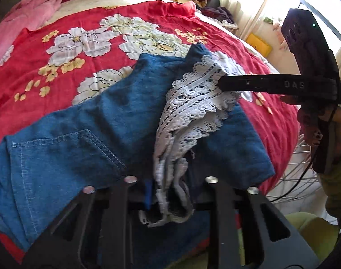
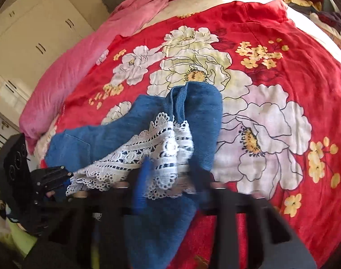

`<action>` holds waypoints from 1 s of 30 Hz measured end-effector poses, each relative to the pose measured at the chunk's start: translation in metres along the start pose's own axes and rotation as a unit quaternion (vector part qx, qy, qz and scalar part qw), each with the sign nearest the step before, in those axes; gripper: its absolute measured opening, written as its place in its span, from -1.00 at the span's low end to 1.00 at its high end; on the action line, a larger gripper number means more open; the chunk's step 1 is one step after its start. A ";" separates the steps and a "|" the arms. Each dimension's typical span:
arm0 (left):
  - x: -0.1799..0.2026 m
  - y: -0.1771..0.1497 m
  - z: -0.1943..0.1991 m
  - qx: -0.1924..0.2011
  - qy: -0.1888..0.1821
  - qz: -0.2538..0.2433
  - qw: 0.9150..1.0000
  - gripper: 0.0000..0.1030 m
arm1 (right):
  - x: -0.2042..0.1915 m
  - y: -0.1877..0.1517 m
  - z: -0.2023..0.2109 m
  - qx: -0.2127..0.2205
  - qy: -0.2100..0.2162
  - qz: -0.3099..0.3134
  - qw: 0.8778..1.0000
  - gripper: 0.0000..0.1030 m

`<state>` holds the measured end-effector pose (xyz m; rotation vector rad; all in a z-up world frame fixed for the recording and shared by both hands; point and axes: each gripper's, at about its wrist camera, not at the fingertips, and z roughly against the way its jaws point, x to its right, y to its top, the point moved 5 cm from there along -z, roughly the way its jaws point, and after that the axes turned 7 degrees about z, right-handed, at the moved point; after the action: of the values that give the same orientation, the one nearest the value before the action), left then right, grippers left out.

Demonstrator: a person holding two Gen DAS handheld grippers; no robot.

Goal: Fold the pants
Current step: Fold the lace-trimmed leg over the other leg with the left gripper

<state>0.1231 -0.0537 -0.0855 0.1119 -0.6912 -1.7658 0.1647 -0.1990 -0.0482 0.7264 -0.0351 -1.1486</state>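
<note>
Midway, apparently: blue pants [image 1: 85, 121] lie near the bed's [image 1: 267, 121] near edge. Left tongs [image 1: 168, 204] and right tongs [image 2: 161, 179] both pinch the lace hem [image 1: 192, 103]. Risk: lace slipping or snagging, and the fold skewing.

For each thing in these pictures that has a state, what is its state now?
Pants: on the bed, partly folded, lace hem bunched on top.
Lace hem: gripped at both ends.
Left claw: shut on the lace hem.
Right claw: shut on the lace hem; blurred.
Bedspread: spread flat, slightly wrinkled.
Pink cloth: lying unfolded along the bed edge.
</note>
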 end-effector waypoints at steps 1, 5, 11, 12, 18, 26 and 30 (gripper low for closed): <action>0.001 0.000 0.002 0.003 -0.004 0.001 1.000 -0.78 | -0.003 0.006 0.005 0.009 0.005 0.003 1.000 -0.70; 0.006 -0.005 0.011 0.003 -0.030 0.009 1.000 -0.78 | -0.020 0.044 0.016 0.041 0.032 0.002 0.999 -0.70; 0.006 -0.018 0.013 -0.010 -0.035 0.019 0.999 -0.68 | -0.059 0.100 -0.034 0.023 0.050 0.057 0.997 -0.69; 0.002 -0.019 0.012 -0.014 -0.034 0.026 0.999 -0.60 | -0.065 0.105 -0.045 0.016 0.058 0.061 0.996 -0.67; -0.003 -0.023 0.010 -0.027 -0.044 0.037 0.998 -0.15 | -0.073 0.110 -0.022 0.065 0.064 0.079 0.993 0.21; -0.007 -0.021 0.005 -0.027 -0.054 0.054 0.997 -0.31 | -0.065 0.020 0.033 0.067 -0.041 0.190 0.979 0.44; -0.018 -0.020 0.007 -0.024 -0.063 0.077 0.995 -0.76 | -0.079 -0.040 0.036 0.043 -0.056 0.261 0.963 0.44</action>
<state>0.1093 -0.0320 -0.0949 -0.0839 -0.7274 -1.6491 0.0834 -0.1592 -0.0155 0.6750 -0.3555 -0.6835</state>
